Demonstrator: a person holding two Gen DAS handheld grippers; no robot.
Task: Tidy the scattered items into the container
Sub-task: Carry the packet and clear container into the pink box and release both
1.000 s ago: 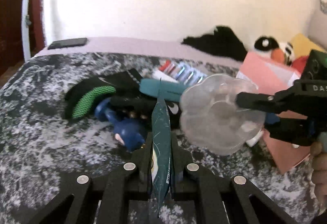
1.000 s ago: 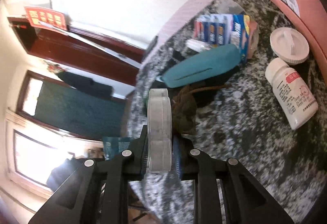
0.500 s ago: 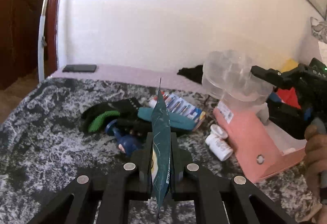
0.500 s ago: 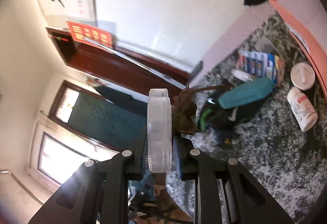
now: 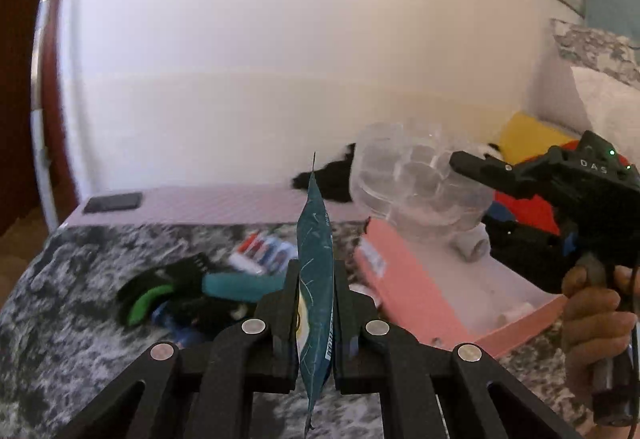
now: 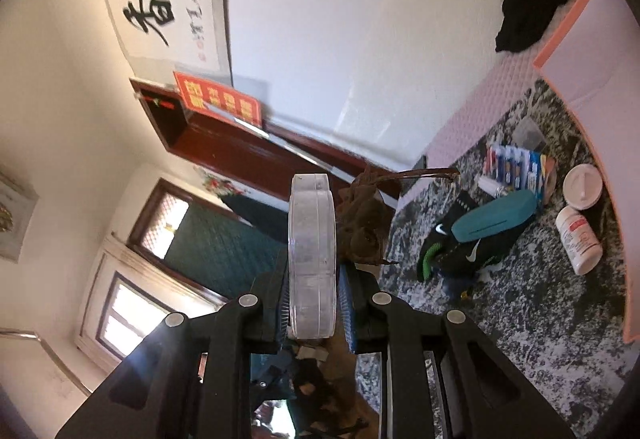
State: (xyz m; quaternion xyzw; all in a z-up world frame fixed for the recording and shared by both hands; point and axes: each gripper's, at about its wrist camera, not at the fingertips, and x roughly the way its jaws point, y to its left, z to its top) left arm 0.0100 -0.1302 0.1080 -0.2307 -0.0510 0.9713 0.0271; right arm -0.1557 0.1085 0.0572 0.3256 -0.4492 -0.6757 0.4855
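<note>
Clear plastic tray: light, rigid, slick; pinched edge-on by right tool. Teal sachet: limp, pinched mid-body by left tool.

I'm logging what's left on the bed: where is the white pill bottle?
In the right wrist view, the white pill bottle lies on its side at far right, between the teal case and the pink box.

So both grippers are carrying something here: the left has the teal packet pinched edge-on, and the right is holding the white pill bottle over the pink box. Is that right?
Not quite. The right gripper is shut on a clear plastic case, not the white pill bottle, which lies on the patterned cover beside the pink box, as the right wrist view shows. The left gripper does pinch the teal packet edge-on.
</note>
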